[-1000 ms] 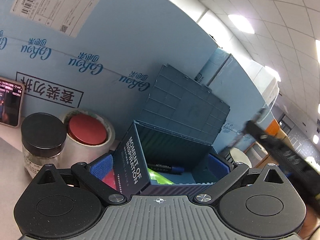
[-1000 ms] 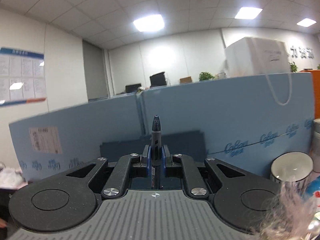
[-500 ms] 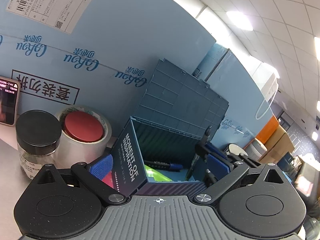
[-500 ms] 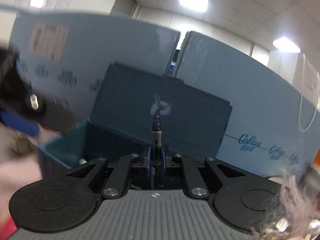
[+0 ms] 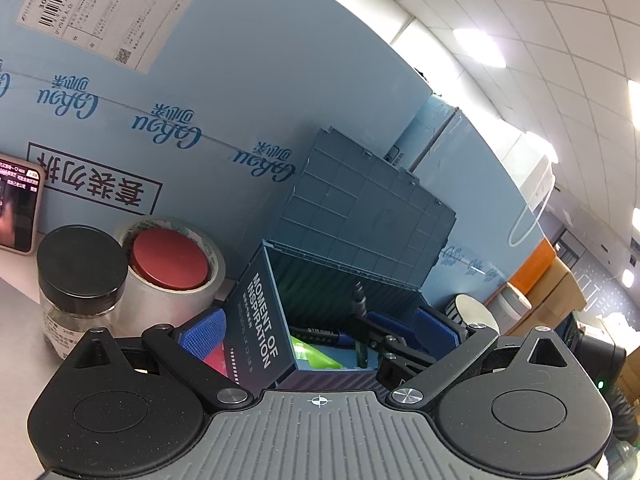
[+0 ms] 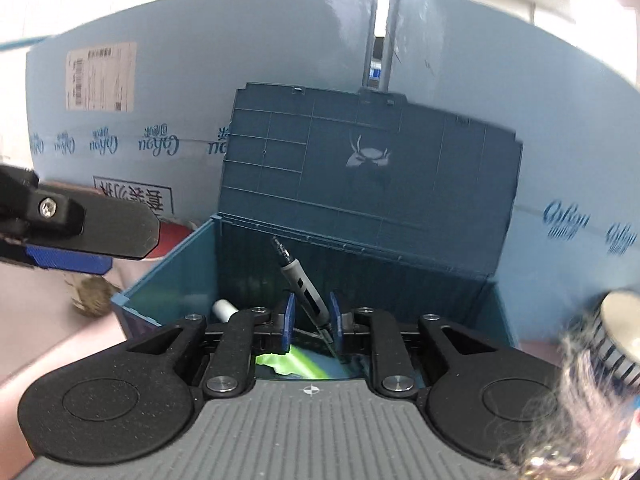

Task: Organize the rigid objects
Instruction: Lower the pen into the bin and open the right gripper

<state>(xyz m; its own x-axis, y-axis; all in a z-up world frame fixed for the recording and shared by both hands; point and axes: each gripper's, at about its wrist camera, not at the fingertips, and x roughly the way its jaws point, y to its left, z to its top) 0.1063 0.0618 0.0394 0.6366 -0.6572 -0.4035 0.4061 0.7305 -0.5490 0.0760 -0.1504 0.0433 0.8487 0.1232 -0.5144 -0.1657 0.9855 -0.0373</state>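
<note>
- Right gripper [image 6: 311, 322] over the open box [image 6: 168, 280]: jaws opening, the pen [image 6: 302, 284] loose between them, tip tilted up-left toward the lid.
- Left gripper [image 5: 316, 330] spans the box wide; only its view shows the jar [image 5: 80, 280].

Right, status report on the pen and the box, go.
Right gripper opening, dark pen tilted loose between its pads over the open blue box. Left gripper straddling the box's wall. Nothing in the way.

Phone [image 5: 16, 208] leaning on blue foam board [image 5: 224, 92]
</note>
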